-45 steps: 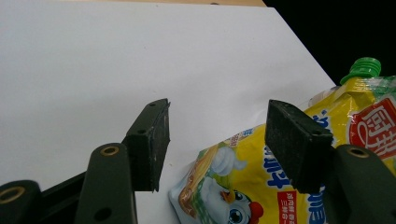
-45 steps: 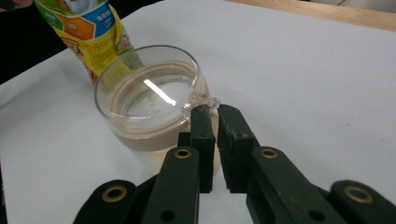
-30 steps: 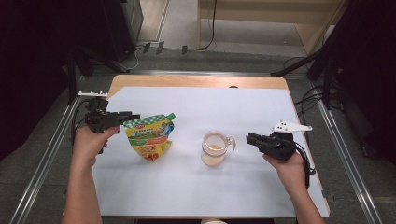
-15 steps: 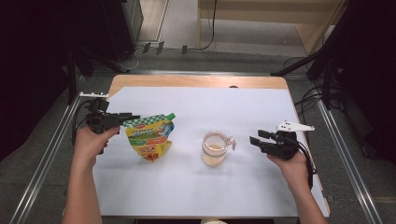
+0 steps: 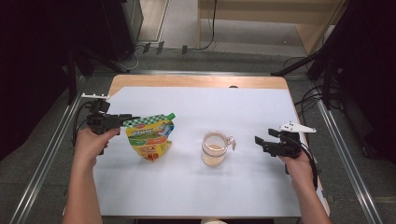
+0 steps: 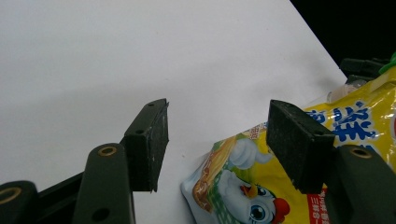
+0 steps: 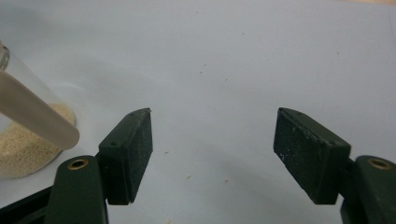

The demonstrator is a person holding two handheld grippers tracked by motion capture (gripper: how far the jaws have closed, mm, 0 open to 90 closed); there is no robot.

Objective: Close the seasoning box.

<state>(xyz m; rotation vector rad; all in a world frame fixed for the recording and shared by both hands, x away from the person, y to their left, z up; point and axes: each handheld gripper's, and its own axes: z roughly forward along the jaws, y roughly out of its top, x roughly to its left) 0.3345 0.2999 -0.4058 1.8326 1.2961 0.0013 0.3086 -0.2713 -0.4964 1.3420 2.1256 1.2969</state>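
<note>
Looks like a lab recording bay I'm in, not a home: table (image 5: pixel 140 81) with a plain white sheet (image 5: pixel 210 107), metal frame rails (image 5: pixel 348 154) along both sides, cables (image 5: pixel 205 44) across grey carpet (image 5: pixel 182 23), dark stand legs (image 5: pixel 299 65) behind, wooden bench (image 5: pixel 261 11) at the back.

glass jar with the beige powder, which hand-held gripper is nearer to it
Right. The right hand-held gripper sits open just beside the glass jar, not touching. The left hand-held gripper is across the table at the yellow pouch.
</note>
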